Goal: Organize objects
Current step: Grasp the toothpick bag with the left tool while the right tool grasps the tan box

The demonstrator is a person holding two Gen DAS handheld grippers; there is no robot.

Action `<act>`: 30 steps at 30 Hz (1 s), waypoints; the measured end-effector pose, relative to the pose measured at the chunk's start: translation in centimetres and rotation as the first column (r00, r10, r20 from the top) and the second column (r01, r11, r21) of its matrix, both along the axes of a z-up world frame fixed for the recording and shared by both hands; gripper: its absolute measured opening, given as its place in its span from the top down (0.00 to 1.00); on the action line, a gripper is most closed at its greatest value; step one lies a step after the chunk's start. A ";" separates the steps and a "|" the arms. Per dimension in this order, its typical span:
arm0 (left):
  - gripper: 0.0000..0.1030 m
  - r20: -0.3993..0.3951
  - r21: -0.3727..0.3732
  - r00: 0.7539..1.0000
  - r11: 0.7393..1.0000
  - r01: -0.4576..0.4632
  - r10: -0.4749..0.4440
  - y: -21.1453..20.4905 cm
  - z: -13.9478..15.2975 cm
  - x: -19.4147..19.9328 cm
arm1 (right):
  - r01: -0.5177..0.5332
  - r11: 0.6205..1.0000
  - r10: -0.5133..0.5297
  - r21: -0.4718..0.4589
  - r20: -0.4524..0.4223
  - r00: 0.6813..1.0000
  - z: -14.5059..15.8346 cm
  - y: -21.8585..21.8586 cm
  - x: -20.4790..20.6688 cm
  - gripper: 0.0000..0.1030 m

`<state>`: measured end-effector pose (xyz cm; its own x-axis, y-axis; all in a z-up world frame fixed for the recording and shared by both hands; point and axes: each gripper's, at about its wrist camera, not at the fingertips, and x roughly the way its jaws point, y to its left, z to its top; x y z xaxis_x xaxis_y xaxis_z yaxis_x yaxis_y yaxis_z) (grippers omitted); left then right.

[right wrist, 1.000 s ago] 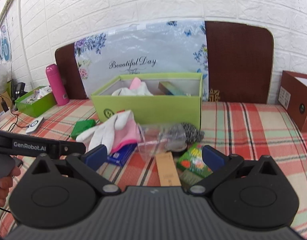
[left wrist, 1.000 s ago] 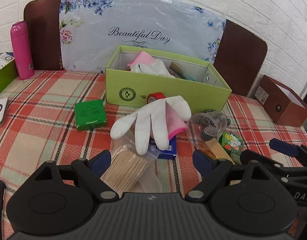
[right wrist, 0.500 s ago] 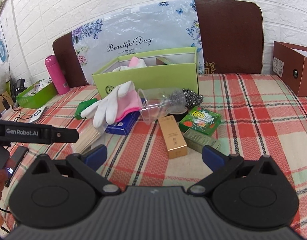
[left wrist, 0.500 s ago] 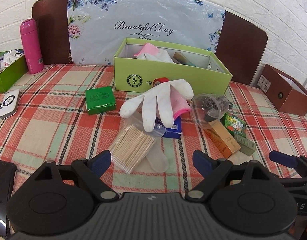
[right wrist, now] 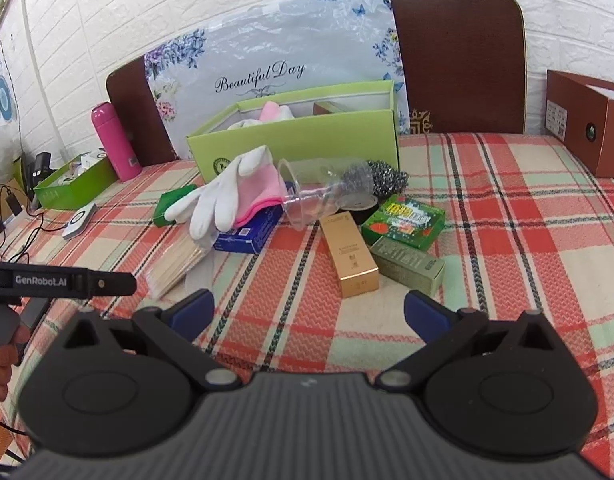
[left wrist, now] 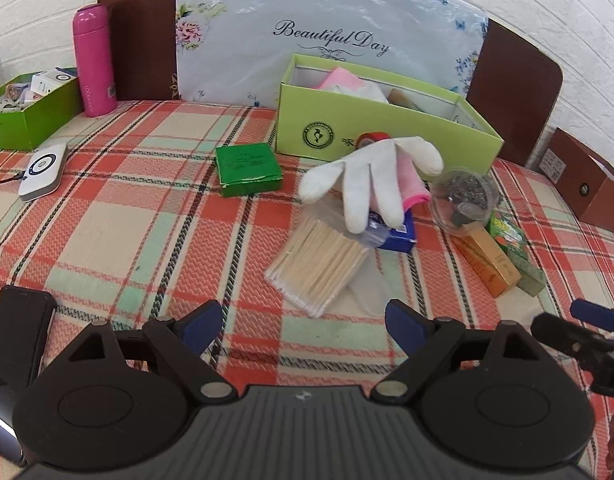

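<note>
Your left gripper [left wrist: 299, 320] is spread wide and holds nothing; your right gripper [right wrist: 309, 307] likewise; bare plaid tablecloth [right wrist: 507, 240] lies under and just ahead of both, with open cloth to the right of the right tool; clutter sits ahead of both tools, in front of the green box [left wrist: 387, 132]; bag of wooden sticks [left wrist: 319, 264] nearest the left tool, long axis running away and to the right; white glove [left wrist: 371, 184] beyond it, fingers pointing back toward you; gold carton [right wrist: 349, 256] just ahead of the right tool, long axis running away and slightly left; clear cup [right wrist: 319, 200] on its side, mouth facing left.
</note>
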<state>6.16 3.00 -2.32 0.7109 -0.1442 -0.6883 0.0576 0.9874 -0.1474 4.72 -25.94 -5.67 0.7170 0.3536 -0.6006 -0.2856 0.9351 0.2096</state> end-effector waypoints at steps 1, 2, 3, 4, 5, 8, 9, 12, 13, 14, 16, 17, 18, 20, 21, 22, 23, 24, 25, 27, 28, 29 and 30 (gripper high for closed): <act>0.11 0.009 -0.003 1.000 1.000 0.008 -0.008 0.1 -0.2 0.5 | -0.002 1.000 0.002 0.002 -0.008 1.000 -0.2 0.1 0.1 0.00; 0.11 0.015 -0.004 1.000 1.000 0.020 -0.020 0.0 -0.3 1.0 | -0.003 1.000 0.003 0.005 -0.015 1.000 -0.3 0.2 0.2 0.00; 0.11 0.017 -0.003 0.999 0.999 0.043 -0.043 -0.2 -0.5 1.6 | -0.006 1.000 0.006 0.008 -0.021 1.000 -0.5 0.2 0.3 0.00; 0.11 0.016 0.002 0.997 0.997 0.080 -0.080 -0.6 -0.8 2.4 | -0.008 1.000 0.008 0.010 -0.024 1.000 -0.6 0.2 0.4 0.00; 0.11 0.017 0.005 0.993 0.994 0.114 -0.114 -1.1 -1.0 3.1 | -0.006 1.000 0.007 0.010 -0.026 1.000 -0.6 0.1 0.4 0.00; 0.11 0.013 0.028 0.988 0.988 0.154 -0.155 -1.9 -2.0 5.2 | 0.008 1.000 -0.007 0.011 -0.030 1.000 -0.8 -0.2 0.5 0.00; 0.14 0.005 0.024 0.988 0.988 0.156 -0.156 -1.9 -2.5 5.7 | 0.014 1.000 -0.013 0.015 -0.032 0.999 -0.9 -0.4 0.5 0.00; 0.37 -0.026 -0.055 0.988 0.987 0.150 -0.152 -0.9 -3.5 6.5 | 0.015 1.000 -0.015 0.024 -0.035 0.999 -1.1 -0.8 0.7 0.03; 0.53 -0.026 -0.081 0.988 0.985 0.150 -0.152 -0.5 -3.5 6.3 | 0.015 1.000 -0.014 0.019 -0.032 0.999 -1.2 -0.8 0.9 0.06; 0.61 -0.033 -0.100 0.988 0.984 0.147 -0.151 -0.1 -3.2 6.0 | 0.015 1.000 -0.014 0.012 -0.030 0.999 -1.3 -0.8 1.3 0.12; 0.71 -0.070 -0.126 0.988 0.983 0.130 -0.140 0.5 -2.8 5.1 | 0.018 1.000 -0.018 -0.001 -0.031 0.999 -1.7 -0.6 2.5 0.19; 0.71 -0.070 -0.123 0.987 0.983 0.137 -0.146 0.6 -2.5 4.3 | 0.024 1.000 -0.024 -0.009 -0.033 0.999 -2.0 -0.5 3.1 0.25; 0.71 -0.066 -0.113 0.984 0.981 0.159 -0.167 0.5 -2.4 3.4 | 0.027 0.999 -0.028 -0.019 -0.029 0.999 -2.2 -0.4 3.8 0.31; 0.71 -0.079 -0.105 0.977 0.976 0.190 -0.199 0.5 -2.3 2.1 | 0.028 0.999 -0.029 -0.046 -0.014 0.999 -2.6 0.0 5.0 0.35; 0.71 -0.090 -0.104 0.974 0.975 0.198 -0.207 0.5 -2.5 1.5 | 0.025 0.998 -0.026 -0.058 -0.009 1.000 -2.8 0.2 5.5 0.37; 0.71 -0.096 -0.100 0.973 0.974 0.203 -0.212 0.4 -2.6 1.1 | 0.020 0.998 -0.021 -0.066 -0.006 1.000 -3.1 0.4 6.1 0.38; 0.71 -0.096 -0.099 0.972 0.974 0.206 -0.215 0.4 -2.7 0.8 | 0.015 0.997 -0.016 -0.070 -0.002 1.000 -3.3 0.7 6.5 0.40; 0.71 -0.096 -0.096 0.972 0.974 0.204 -0.213 0.4 -2.7 0.5 | 0.011 0.997 -0.011 -0.078 0.001 1.000 -3.6 0.9 6.9 0.46; 0.70 -0.096 -0.094 0.974 0.976 0.199 -0.208 0.4 -2.7 0.5 | 0.011 0.996 -0.011 -0.090 0.000 1.000 -3.9 1.1 7.2 0.55; 0.69 -0.101 -0.094 0.975 0.978 0.188 -0.197 0.3 -2.7 0.7 | 0.008 0.993 -0.011 -0.120 -0.021 1.000 -4.4 1.6 7.1 0.71; 0.68 -0.102 -0.095 0.976 0.978 0.184 -0.194 0.3 -2.7 0.8 | 0.001 0.992 -0.003 -0.126 -0.015 1.000 -4.3 1.7 6.7 0.71; 0.67 -0.103 -0.095 0.976 0.979 0.181 -0.191 0.2 -2.7 0.9 | -0.015 0.990 0.013 -0.137 -0.017 1.000 -4.3 1.8 6.1 0.71; 0.66 -0.104 -0.093 0.976 0.979 0.181 -0.190 0.1 -2.7 1.0 | -0.026 0.989 0.023 -0.144 -0.023 0.999 -4.2 2.0 5.5 0.71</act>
<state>7.15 3.09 -4.99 0.5857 -0.3262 -0.7420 0.2175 0.9451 -0.2438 10.21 -23.97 -9.87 0.6959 0.2799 -0.6613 -0.3059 0.9487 0.0796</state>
